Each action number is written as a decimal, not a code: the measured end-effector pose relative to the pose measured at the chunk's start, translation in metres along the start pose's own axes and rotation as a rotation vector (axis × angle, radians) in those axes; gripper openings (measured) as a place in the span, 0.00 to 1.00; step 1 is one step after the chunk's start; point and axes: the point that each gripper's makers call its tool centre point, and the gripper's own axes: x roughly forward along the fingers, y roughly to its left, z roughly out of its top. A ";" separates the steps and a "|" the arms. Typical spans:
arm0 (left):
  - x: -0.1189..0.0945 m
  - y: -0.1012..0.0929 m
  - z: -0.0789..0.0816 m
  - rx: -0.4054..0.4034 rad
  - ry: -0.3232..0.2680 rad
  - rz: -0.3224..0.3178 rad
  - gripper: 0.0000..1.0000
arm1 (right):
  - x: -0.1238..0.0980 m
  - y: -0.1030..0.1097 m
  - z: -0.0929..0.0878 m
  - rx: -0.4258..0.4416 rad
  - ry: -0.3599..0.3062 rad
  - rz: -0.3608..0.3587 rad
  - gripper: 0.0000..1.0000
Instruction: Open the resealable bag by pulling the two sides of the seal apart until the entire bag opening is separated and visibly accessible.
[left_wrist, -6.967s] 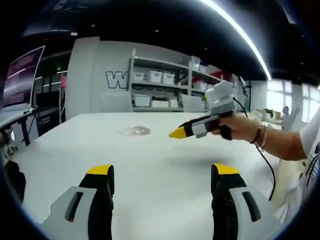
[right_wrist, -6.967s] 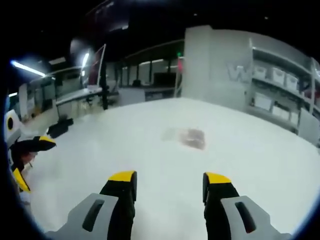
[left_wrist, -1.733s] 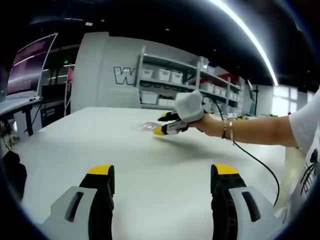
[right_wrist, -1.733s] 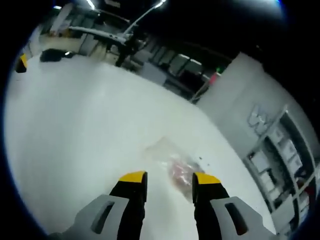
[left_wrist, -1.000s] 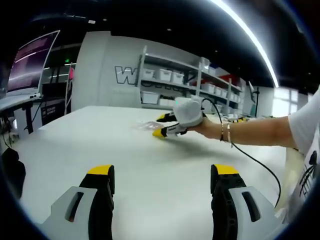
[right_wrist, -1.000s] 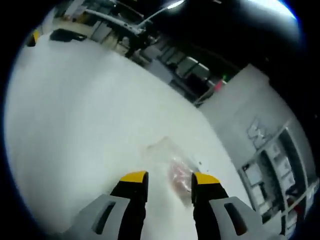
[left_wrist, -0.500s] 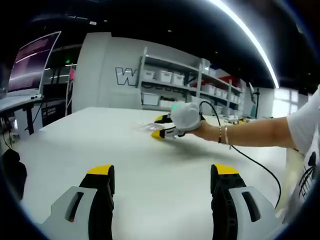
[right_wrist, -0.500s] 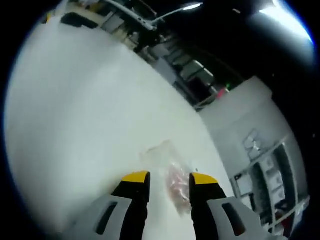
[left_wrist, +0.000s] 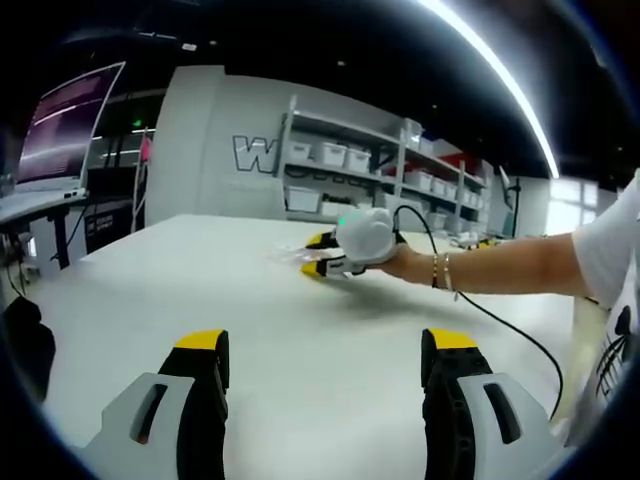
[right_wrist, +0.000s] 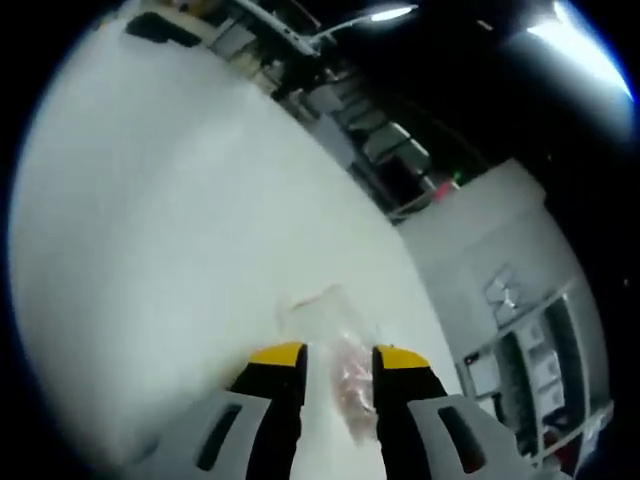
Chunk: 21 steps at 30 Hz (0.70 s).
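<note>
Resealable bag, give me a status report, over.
Right gripper at the bag, jaws straddling it, not yet shut. Left gripper open, back over bare table. Bag flat, seal state unclear. Nothing in the way.

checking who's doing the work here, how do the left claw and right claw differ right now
The left claw hangs wide open above bare table, far from the bag. The right claw has its jaws narrowed, straddling the bag at the far side of the table; whether they pinch it, I cannot tell. The left sits level; the right view is strongly tilted. Both have yellow-tipped black jaws.
</note>
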 end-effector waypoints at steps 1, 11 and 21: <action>0.000 0.000 0.000 0.000 0.000 0.001 0.78 | 0.001 0.000 0.000 0.001 -0.003 0.001 0.22; -0.001 0.002 -0.001 -0.002 -0.001 0.004 0.78 | 0.004 0.012 0.000 0.062 -0.029 0.047 0.02; -0.001 0.004 0.000 -0.003 -0.003 0.006 0.77 | 0.004 0.014 -0.001 0.138 -0.040 0.062 0.00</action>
